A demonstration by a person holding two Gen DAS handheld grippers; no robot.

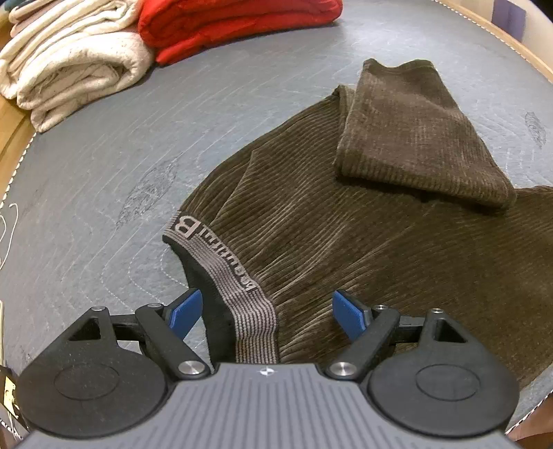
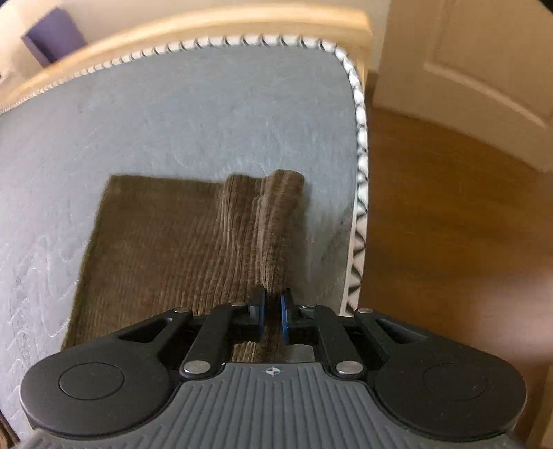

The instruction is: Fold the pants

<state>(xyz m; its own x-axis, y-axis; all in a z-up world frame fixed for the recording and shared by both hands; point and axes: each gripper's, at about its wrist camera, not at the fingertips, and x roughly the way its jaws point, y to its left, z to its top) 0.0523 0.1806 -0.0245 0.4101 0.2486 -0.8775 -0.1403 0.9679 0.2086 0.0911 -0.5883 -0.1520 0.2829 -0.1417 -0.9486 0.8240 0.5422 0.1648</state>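
Brown corduroy pants (image 1: 345, 241) lie on a grey quilted mat (image 1: 121, 155), with one leg end folded back on top (image 1: 414, 138). The grey striped waistband (image 1: 221, 269) runs up between the fingers of my left gripper (image 1: 268, 311). That gripper stands open, its blue pads well clear of the band on both sides. In the right wrist view my right gripper (image 2: 273, 307) is shut on a raised ridge of the brown fabric (image 2: 276, 224). The rest of the cloth (image 2: 166, 248) lies flat to its left, near the mat's right edge.
Folded cream garments (image 1: 69, 69) and a folded red one (image 1: 224, 24) are stacked at the mat's far left. A wooden rim (image 2: 207, 24) borders the mat. Beyond its stitched right edge (image 2: 359, 172) are a wood floor (image 2: 449, 207) and a door (image 2: 466, 51).
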